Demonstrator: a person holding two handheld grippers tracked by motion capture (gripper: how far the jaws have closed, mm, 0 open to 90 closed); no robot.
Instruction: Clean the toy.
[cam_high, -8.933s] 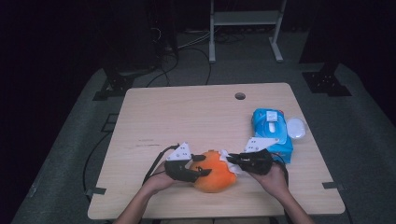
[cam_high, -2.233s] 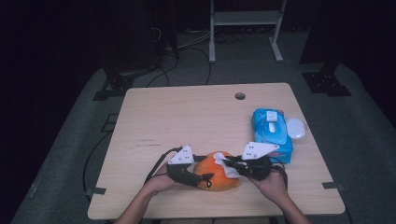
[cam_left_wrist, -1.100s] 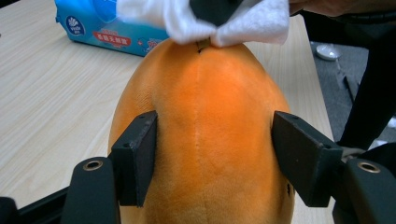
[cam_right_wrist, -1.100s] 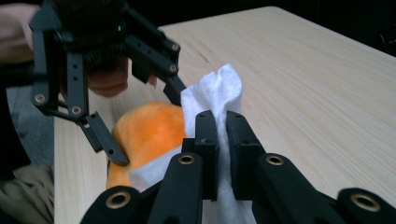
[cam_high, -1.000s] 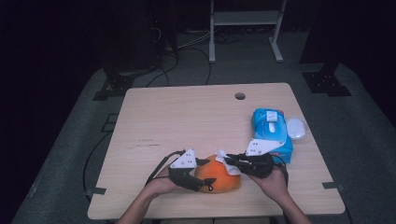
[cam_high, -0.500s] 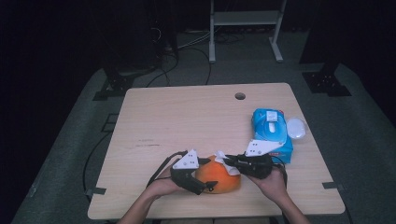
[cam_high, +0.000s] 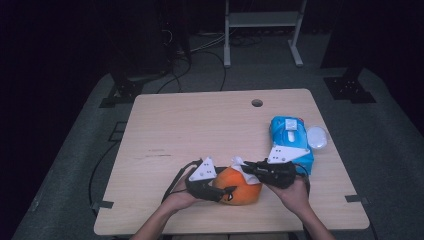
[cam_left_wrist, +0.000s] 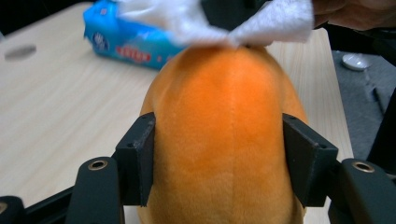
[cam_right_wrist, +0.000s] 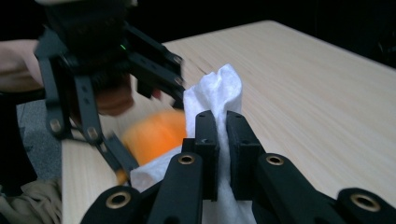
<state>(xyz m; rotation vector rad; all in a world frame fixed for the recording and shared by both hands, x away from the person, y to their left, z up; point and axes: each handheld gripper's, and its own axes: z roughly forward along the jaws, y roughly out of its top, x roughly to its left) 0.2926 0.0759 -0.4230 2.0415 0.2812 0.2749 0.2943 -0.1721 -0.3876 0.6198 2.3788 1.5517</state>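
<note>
An orange plush toy (cam_high: 243, 187) lies near the table's front edge. My left gripper (cam_high: 226, 193) comes at it from the left; its jaws have just been closing, and in the left gripper view both pads (cam_left_wrist: 137, 161) press into the sides of the orange plush toy (cam_left_wrist: 224, 116). My right gripper (cam_high: 247, 168) reaches in from the right and is shut on a white wipe (cam_right_wrist: 215, 91) that rests on top of the toy. The wipe (cam_left_wrist: 212, 18) also drapes over the toy's far end in the left gripper view.
A blue pack of wipes (cam_high: 290, 142) lies at the right side of the table (cam_high: 200, 125), with a small white round lid (cam_high: 317, 137) beside it at the edge. A cable hole (cam_high: 257, 103) sits near the far edge.
Both hands and the toy stay in almost the same spot. The left gripper now sits tight against the toy's near left side.
</note>
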